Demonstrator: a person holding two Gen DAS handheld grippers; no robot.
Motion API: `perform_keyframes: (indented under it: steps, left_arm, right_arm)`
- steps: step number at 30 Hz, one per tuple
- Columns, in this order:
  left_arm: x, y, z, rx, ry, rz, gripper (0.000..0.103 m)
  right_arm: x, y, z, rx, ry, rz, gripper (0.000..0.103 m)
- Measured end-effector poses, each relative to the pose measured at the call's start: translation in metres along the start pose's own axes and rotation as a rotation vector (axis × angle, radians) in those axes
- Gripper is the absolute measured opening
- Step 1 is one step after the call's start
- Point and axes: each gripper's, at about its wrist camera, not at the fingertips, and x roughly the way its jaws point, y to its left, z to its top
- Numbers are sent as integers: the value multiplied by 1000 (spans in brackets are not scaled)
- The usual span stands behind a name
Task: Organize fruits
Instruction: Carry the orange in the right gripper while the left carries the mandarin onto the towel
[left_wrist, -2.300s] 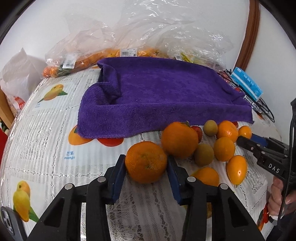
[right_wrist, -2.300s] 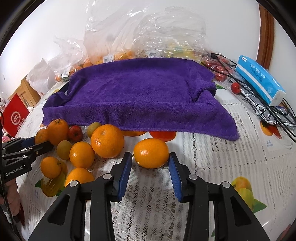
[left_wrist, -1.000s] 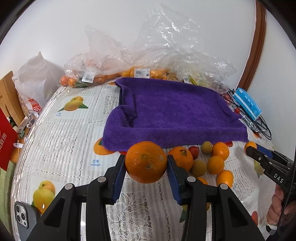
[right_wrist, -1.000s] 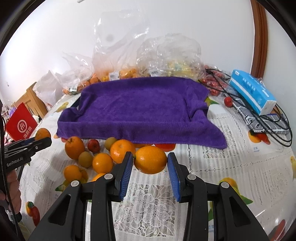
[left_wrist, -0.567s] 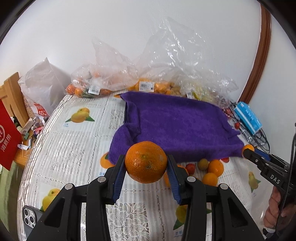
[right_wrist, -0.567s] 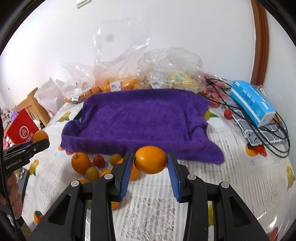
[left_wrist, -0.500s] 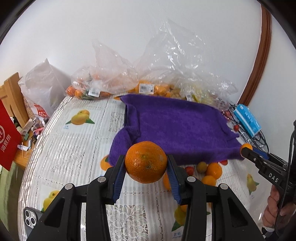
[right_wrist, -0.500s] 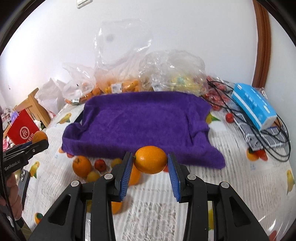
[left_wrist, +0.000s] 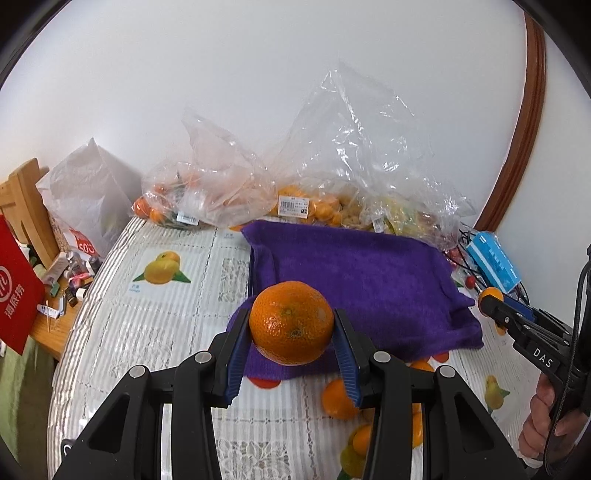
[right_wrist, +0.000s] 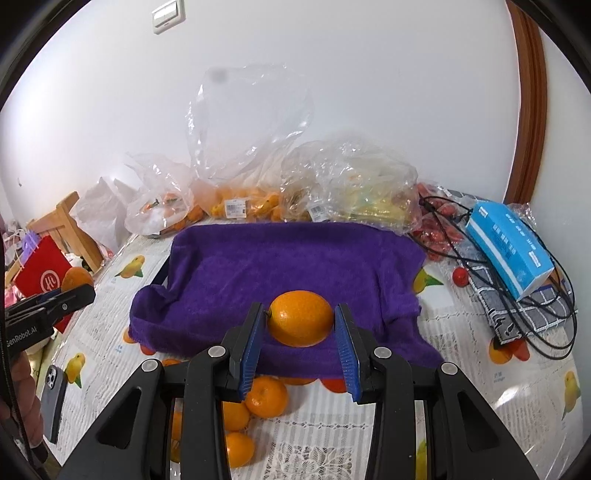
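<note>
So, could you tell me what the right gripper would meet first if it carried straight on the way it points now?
Most likely the purple towel. The right gripper, shut on an orange, points down towards the towel, with nothing visible between. Depth is hard to judge in this view.

Beyond the right gripper (right_wrist: 299, 325) a towel (right_wrist: 295, 266) lies on the bench (right_wrist: 480, 387), bags of fruit (right_wrist: 240, 206) behind it, loose oranges (right_wrist: 266, 402) below the gripper, a tissue box (right_wrist: 509, 243) to its right.

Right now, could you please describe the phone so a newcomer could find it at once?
Start at the purple towel covering the tray mid-table. Follow the lace tablecloth to its near left edge. There lies a flat grey smartphone, camera lenses up, the only non-fruit item there.
</note>
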Motion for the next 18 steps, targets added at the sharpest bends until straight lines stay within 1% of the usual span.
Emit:
perform_keyframes:
  steps: [6, 12, 18]
  left_arm:
    - [11, -8, 10, 26, -15, 17, 41]
    - [26, -11, 20, 24, -12, 2, 41]
    - [39, -13, 28, 22, -12, 0, 41]
  right_arm:
    - [7, -3, 10, 3, -12, -7, 38]
    - [13, -1, 24, -12, -33, -6, 38]
    - [23, -5, 34, 4, -40, 1, 38]
